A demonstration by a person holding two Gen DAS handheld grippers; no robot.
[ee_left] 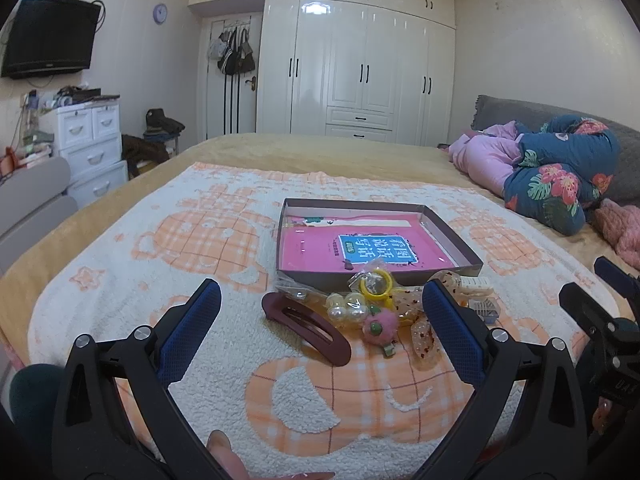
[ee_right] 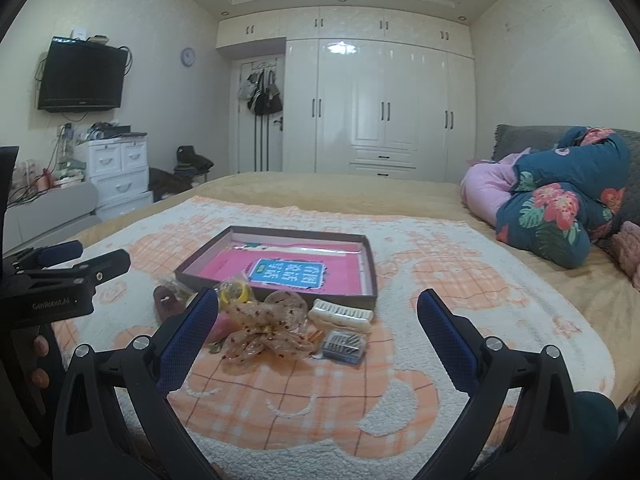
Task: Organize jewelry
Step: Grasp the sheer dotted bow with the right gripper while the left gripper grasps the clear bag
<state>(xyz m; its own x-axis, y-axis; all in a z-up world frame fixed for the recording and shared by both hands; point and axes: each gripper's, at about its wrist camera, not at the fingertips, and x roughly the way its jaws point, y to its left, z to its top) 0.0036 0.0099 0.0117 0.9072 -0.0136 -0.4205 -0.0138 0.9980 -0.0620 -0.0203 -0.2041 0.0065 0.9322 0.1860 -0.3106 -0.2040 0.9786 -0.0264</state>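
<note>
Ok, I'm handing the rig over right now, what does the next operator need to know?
Left gripper: jaws open, empty, above the blanket facing the pile.
Right gripper: jaws open, empty, likewise.
Shallow box sits just beyond the pile, holding only a pink book.
Still outside, in front of it: maroon hair clip, pearl piece, yellow ring in plastic, pink felt clip, sheer bow, white claw clip, small grey case.
Done: nothing is in the box yet.
Left: move every piece in.

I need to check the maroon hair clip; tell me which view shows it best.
Left wrist view: the maroon clip lies whole and unobstructed between the open fingers. In the right wrist view only its end shows, the rest hidden behind the gripper finger.
</note>
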